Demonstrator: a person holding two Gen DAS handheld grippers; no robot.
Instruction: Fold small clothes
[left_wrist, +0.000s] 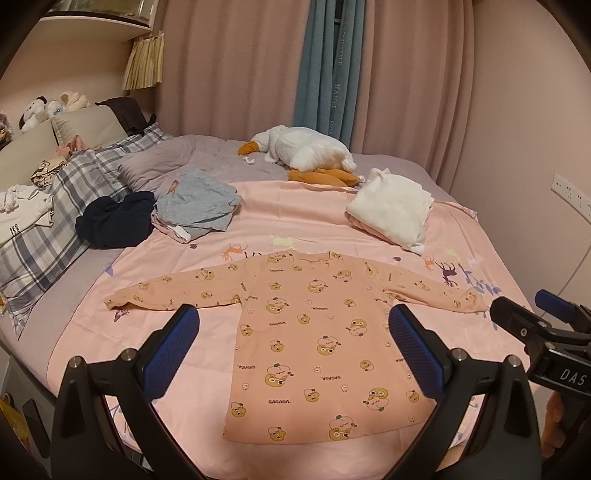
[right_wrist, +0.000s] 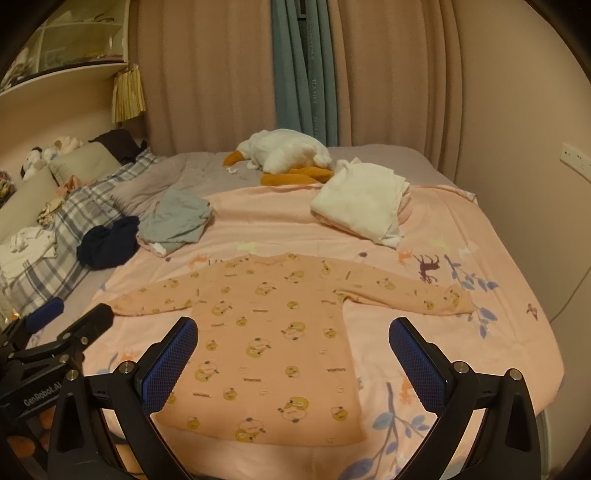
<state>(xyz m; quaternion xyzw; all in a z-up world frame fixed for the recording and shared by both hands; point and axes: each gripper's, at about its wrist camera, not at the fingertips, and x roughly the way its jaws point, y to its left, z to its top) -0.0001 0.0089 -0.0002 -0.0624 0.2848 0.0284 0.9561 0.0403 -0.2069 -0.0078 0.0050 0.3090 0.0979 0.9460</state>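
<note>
Long-sleeved top (left_wrist: 314, 343), peach, cartoon print: lying flat and face up on the pink sheet (left_wrist: 295, 221) of the bed, both sleeves spread wide, hem nearest the cameras. Not yet folded.

Left gripper (left_wrist: 293, 347): hovering above the hem end, jaws wide apart, holding nothing.

Right gripper (right_wrist: 293, 354): hovering alongside, jaws likewise apart and empty.

Step in hand, judging by the layout: lining up for the first fold.

Next move probably calling for: pinching a sleeve cuff or side edge, carrying it across the body.
</note>
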